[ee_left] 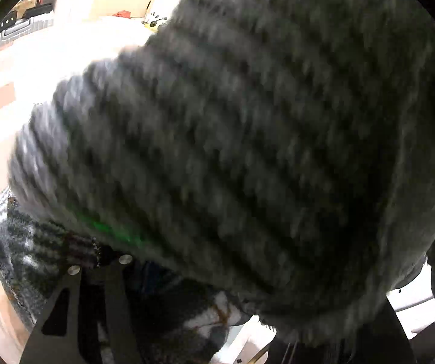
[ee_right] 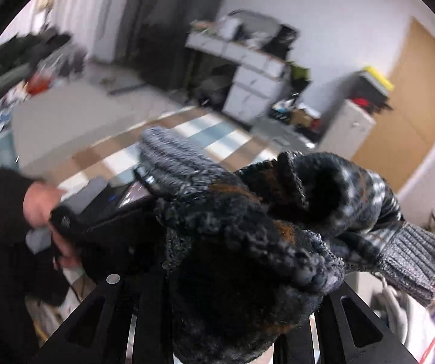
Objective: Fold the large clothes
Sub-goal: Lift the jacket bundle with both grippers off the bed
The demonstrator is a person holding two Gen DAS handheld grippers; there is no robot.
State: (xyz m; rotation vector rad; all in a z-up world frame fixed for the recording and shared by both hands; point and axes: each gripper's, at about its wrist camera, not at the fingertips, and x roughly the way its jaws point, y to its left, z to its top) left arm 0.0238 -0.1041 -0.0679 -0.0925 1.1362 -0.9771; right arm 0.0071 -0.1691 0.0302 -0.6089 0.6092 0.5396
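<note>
Knitwear filled both views. The right gripper (ee_right: 226,276) was pinching a thick bunch of the dark patterned sweater (ee_right: 247,242) between its fingers (ee_right: 354,327), the ribbed grey cuff (ee_right: 411,261) hanging off to the right, above a checked floor (ee_right: 193,133). The left gripper (ee_left: 96,268) showed only one black finger pair low in its view, tips against the sweater's patterned hem (ee_left: 35,242); whether it was clamped or spread could not be told. A blurred grey ribbed fold (ee_left: 232,136) blocked most of that camera. The person's left hand (ee_right: 40,203) gripped the other tool's handle.
</note>
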